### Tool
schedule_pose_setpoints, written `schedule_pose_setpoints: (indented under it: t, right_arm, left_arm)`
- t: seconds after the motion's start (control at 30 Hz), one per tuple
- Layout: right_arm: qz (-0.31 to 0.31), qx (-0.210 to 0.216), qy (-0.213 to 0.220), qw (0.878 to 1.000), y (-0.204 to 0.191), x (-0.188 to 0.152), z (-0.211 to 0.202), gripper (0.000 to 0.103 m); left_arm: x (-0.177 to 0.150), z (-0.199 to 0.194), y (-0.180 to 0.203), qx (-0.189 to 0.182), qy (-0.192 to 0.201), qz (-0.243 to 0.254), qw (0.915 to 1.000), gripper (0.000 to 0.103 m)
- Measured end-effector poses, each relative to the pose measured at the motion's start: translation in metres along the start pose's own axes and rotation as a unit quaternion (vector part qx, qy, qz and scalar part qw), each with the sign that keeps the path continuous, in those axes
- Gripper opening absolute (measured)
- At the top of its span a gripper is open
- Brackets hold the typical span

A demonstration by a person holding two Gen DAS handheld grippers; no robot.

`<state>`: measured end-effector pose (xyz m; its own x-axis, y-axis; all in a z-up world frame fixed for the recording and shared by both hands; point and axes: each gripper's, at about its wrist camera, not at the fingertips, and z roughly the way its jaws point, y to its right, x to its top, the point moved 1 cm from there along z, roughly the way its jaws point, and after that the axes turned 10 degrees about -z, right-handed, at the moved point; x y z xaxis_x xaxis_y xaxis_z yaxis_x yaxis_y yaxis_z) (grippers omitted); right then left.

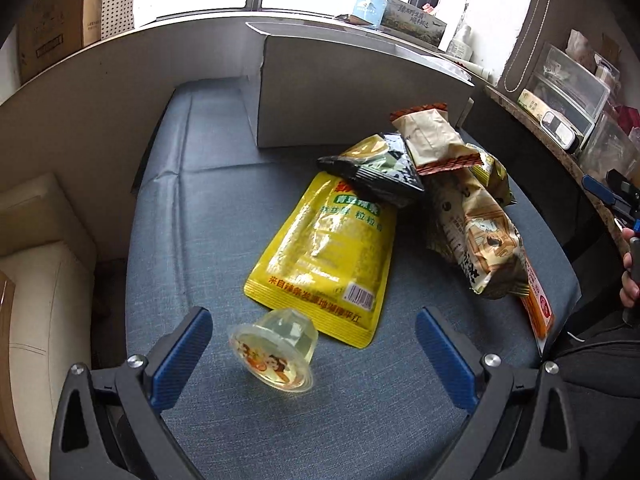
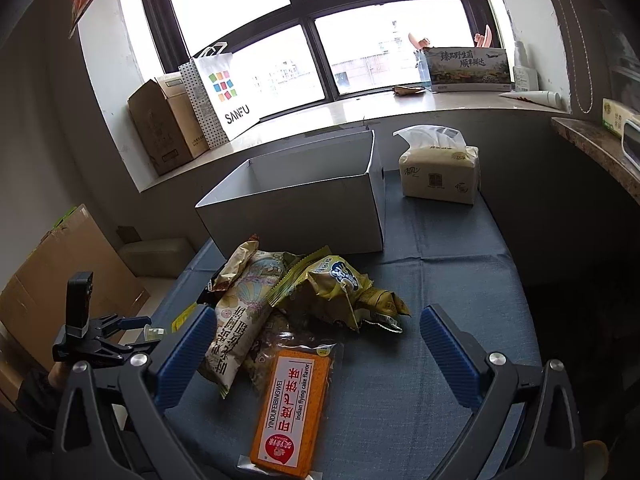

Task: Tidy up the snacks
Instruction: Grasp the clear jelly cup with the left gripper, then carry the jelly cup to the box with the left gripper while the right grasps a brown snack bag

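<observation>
A pile of snack packets lies on the blue cloth. In the left wrist view a clear jelly cup (image 1: 274, 354) lies on its side between the fingers of my open left gripper (image 1: 314, 354), next to a yellow pouch (image 1: 324, 258), with a black-and-yellow packet (image 1: 374, 170) and a beige bag (image 1: 476, 236) behind. In the right wrist view my open, empty right gripper (image 2: 318, 354) stands over an orange cake packet (image 2: 292, 400), beside a long cream packet (image 2: 240, 320) and a crumpled yellow bag (image 2: 340, 288). The open white box (image 2: 296, 204) stands behind the pile.
A tissue pack (image 2: 440, 174) sits right of the box. The windowsill holds a cardboard box (image 2: 164, 128), a SANFU paper bag (image 2: 220, 92) and a printed carton (image 2: 468, 68). A shelf with clear bins (image 1: 568, 92) is at the right. My left gripper shows at the left (image 2: 128, 334).
</observation>
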<state>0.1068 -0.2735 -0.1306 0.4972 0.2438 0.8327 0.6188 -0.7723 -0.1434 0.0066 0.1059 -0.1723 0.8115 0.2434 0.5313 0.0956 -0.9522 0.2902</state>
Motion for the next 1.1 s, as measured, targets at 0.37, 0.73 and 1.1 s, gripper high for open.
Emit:
schedule_pose_setpoints:
  t: [0.37, 0.73, 1.1]
  right_arm:
    - [-0.005, -0.003, -0.007, 1.000, -0.004, -0.003, 0.004, 0.103]
    - [-0.074, 0.011, -0.037, 0.997, -0.034, 0.010, 0.040, 0.103]
    - [-0.171, 0.033, -0.098, 0.980, -0.086, 0.053, 0.155, 0.103]
  left_arm:
    - [-0.004, 0.002, -0.009, 0.024, 0.002, -0.002, 0.9997, 0.050]
    - [0.020, -0.051, 0.023, -0.012, 0.084, 0.021, 0.9962, 0.050]
    - [0.025, -0.069, 0.044, -0.040, 0.110, 0.041, 0.9922, 0.050]
